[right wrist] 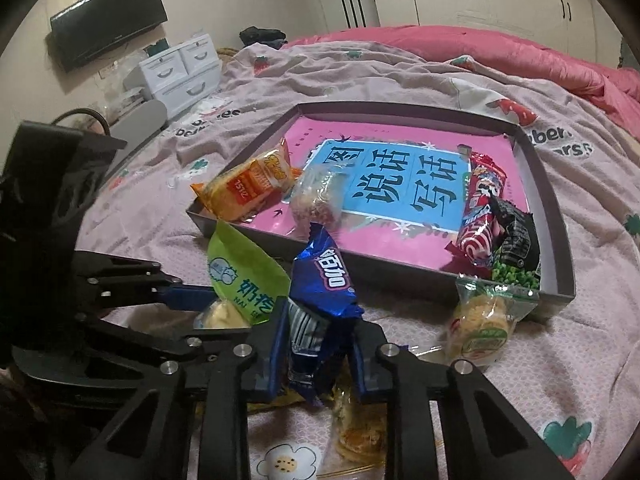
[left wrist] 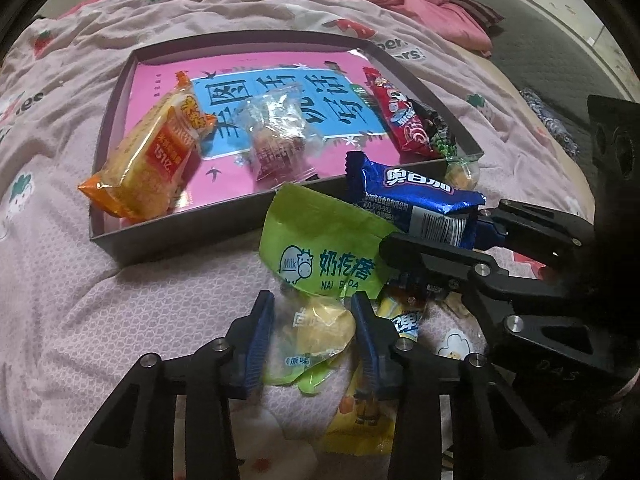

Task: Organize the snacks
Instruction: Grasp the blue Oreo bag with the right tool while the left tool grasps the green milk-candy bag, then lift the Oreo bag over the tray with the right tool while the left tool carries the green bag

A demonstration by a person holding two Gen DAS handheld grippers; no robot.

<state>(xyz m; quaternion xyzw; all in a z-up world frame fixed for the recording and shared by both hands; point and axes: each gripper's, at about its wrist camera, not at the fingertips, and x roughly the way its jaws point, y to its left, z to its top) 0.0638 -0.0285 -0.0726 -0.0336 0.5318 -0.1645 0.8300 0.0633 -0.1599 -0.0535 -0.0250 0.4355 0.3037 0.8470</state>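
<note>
A dark shallow box with a pink and blue book on its floor lies on the bed. In it are an orange cracker pack, a clear snack bag, a red pack and a black-green pack. My left gripper is shut on a green milk-snack pouch in front of the box. My right gripper is shut on a blue Oreo pack, beside the pouch.
Loose snacks lie on the pink sheet in front of the box: a round cake pack, a yellow pack and a clear pack. A pink duvet is bunched behind. White drawers stand at far left.
</note>
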